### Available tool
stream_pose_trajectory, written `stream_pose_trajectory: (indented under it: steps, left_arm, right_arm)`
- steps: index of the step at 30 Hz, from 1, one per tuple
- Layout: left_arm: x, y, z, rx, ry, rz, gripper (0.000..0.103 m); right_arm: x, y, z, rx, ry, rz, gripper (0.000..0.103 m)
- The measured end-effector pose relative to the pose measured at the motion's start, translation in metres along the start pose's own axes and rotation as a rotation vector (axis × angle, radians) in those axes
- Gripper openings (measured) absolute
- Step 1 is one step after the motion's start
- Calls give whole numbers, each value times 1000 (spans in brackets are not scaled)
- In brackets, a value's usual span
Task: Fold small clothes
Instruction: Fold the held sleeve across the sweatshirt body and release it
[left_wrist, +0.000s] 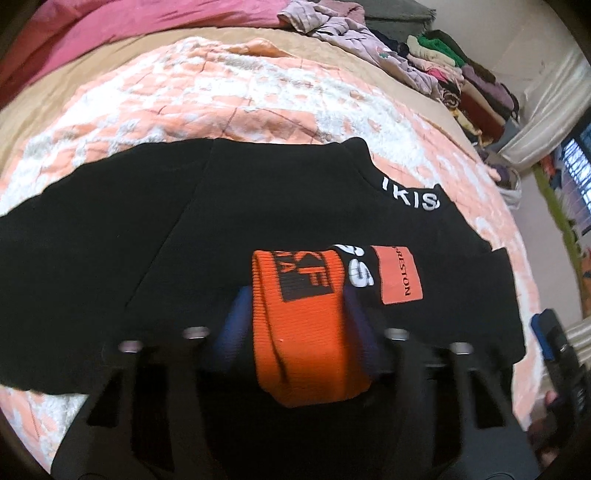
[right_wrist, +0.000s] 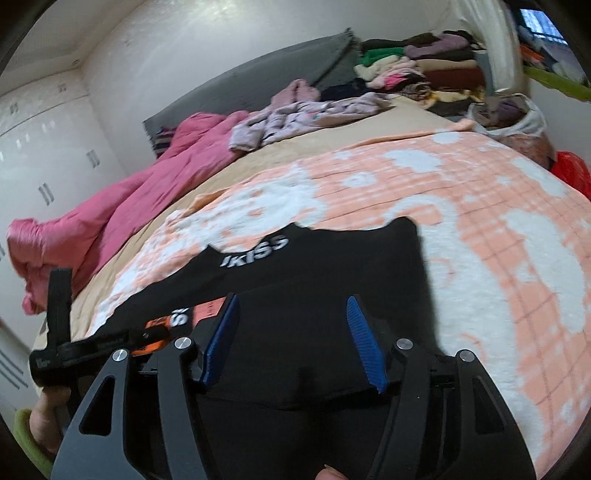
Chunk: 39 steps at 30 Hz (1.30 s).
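A small black sweater (left_wrist: 258, 206) with white collar lettering and an orange patch (left_wrist: 400, 275) lies on the bed. My left gripper (left_wrist: 295, 295) is shut on its orange ribbed cuff (left_wrist: 303, 317) and holds it over the chest of the sweater. In the right wrist view the same sweater (right_wrist: 332, 266) lies flat below my right gripper (right_wrist: 293, 314), which is open with nothing between its blue pads (right_wrist: 364, 343). The left gripper's body (right_wrist: 59, 347) shows at the left there.
A peach-and-white quilt (right_wrist: 461, 206) covers the bed. A pink blanket (right_wrist: 110, 218), a lilac garment (right_wrist: 295, 118) and stacked folded clothes (right_wrist: 417, 70) lie at the far side. White cupboards (right_wrist: 40, 158) stand to the left.
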<state>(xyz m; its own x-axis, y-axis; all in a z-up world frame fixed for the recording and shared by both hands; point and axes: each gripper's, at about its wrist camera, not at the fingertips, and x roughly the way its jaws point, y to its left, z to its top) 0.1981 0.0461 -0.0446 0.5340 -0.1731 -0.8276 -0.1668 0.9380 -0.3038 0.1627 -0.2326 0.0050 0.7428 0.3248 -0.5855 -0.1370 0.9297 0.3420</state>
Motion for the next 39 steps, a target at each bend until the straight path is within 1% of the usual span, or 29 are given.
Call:
stream_pose_trajectory:
  steps: [1, 2, 4, 7, 9, 10, 12, 13, 14, 16, 19, 21, 23, 24, 26, 27, 29, 30, 32, 34, 36, 38, 39]
  left_arm:
    - [0, -2, 0, 12, -3, 1, 25]
    - [-1, -4, 0, 29, -8, -3, 9]
    - [-6, -6, 2, 43, -20, -22, 7]
    - [-23, -11, 5, 79, -75, -28, 7]
    - [-39, -11, 7, 90, -131, -13, 7]
    - [-48, -10, 8, 109, -166, 14, 7]
    - [-51, -8, 10, 117, -180, 37, 8]
    - [-49, -6, 11, 122, -167, 47, 10]
    - [-46, -3, 10, 118, -153, 61, 15]
    - [-42, 6, 10, 93, -141, 113, 16]
    - [-53, 12, 8, 82, -175, 137, 17]
    - [-63, 9, 6, 101, -199, 134, 17]
    - [-65, 1, 5, 121, -197, 108, 17]
    - [-64, -6, 3, 139, -187, 88, 17]
    - [-57, -18, -1, 180, -169, 75, 22]
    - [-52, -23, -3, 201, -157, 76, 23]
    - [-36, -30, -8, 237, -102, 93, 29]
    - [-27, -28, -11, 235, -75, 91, 30]
    - [-12, -22, -15, 222, -27, 114, 31]
    - [-5, -15, -17, 206, -16, 114, 31]
    - [-8, -11, -17, 192, -22, 105, 32]
    - [-15, -9, -16, 188, -32, 100, 39]
    - [-19, -8, -16, 183, -35, 99, 41]
  right_arm:
    - [-2, -5, 0, 7, -5, -18, 59]
    - [-2, -9, 0, 13, -7, -32, 59]
    - [-5, -19, 1, 33, -8, -58, 59]
    - [-8, -30, 1, 49, -10, -85, 59]
    - [-10, -33, 2, 50, -13, -96, 59]
    - [-10, -34, 2, 47, -15, -104, 59]
    - [-9, -33, 1, 40, -11, -113, 59]
    - [-7, -30, 0, 31, -4, -116, 59]
    - [-5, -29, -1, 23, 2, -118, 59]
    - [-1, -22, -3, -1, 19, -124, 59]
    - [4, -12, -5, -43, 37, -118, 59]
    - [10, -2, -8, -82, 54, -110, 59]
    - [15, 6, -11, -112, 71, -106, 59]
    - [18, 9, -13, -127, 82, -106, 59]
    - [24, 12, -16, -146, 111, -108, 59]
    - [27, 13, -17, -153, 128, -112, 59]
    - [32, 13, -21, -166, 160, -128, 59]
    - [35, 11, -23, -170, 178, -143, 59]
    - [44, 4, -27, -160, 232, -174, 59]
    - [52, -4, -32, -142, 273, -185, 59]
    - [51, -2, -33, -152, 266, -188, 60]
    - [47, 1, -32, -156, 260, -175, 64]
    - [45, 2, -31, -151, 254, -164, 65]
